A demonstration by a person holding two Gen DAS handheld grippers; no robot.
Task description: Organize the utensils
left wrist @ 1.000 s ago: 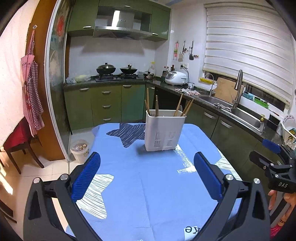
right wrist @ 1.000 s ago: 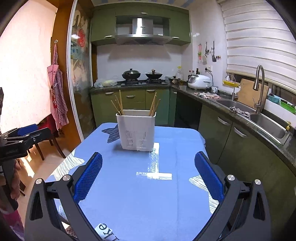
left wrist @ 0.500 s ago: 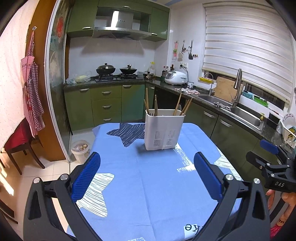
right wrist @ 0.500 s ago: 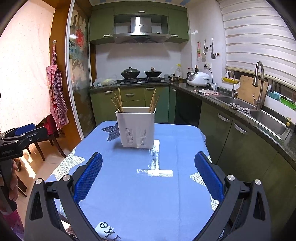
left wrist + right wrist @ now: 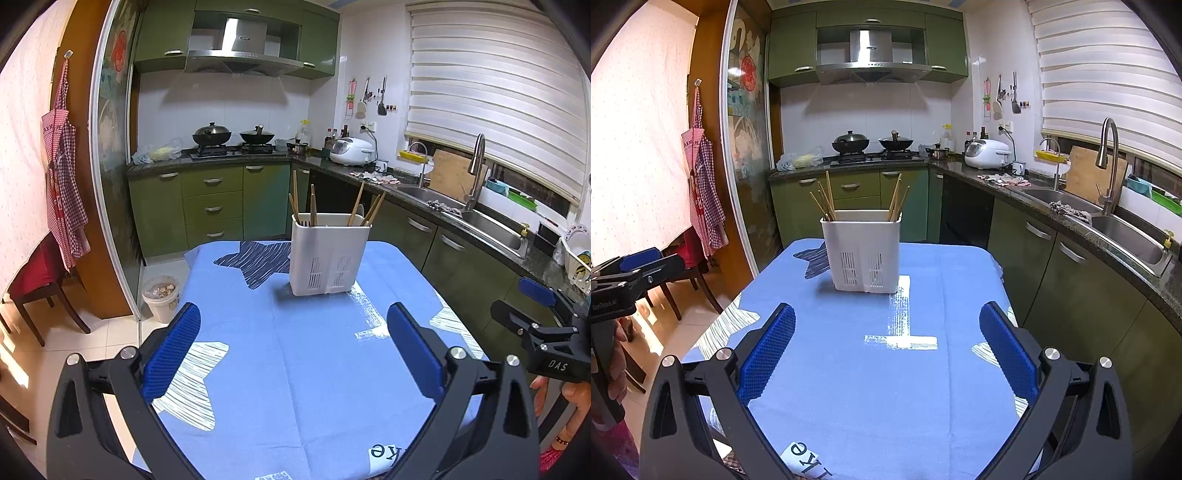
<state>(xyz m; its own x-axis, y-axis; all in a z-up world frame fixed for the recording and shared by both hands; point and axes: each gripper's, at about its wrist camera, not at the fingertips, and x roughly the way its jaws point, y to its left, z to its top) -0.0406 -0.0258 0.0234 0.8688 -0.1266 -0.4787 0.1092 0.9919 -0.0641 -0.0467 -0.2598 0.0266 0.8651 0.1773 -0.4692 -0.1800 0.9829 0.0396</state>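
A white slotted utensil holder (image 5: pixel 328 256) stands upright near the far end of the blue-clothed table (image 5: pixel 314 387). Several wooden chopsticks (image 5: pixel 360 205) stick up from both its left and right compartments. It also shows in the right wrist view (image 5: pixel 862 253) with chopsticks (image 5: pixel 823 201). My left gripper (image 5: pixel 293 341) is open and empty, held above the near part of the table. My right gripper (image 5: pixel 886 341) is open and empty, likewise well short of the holder. Each gripper shows at the edge of the other's view.
A kitchen counter with a sink (image 5: pixel 487 225) runs along the right of the table. A stove with two pans (image 5: pixel 232 138) is at the back. A red chair (image 5: pixel 40 273) and a white bin (image 5: pixel 161 297) stand on the floor to the left.
Both grippers have drawn back and lifted slightly, so the holder sits a little farther off. Both stay open and empty.
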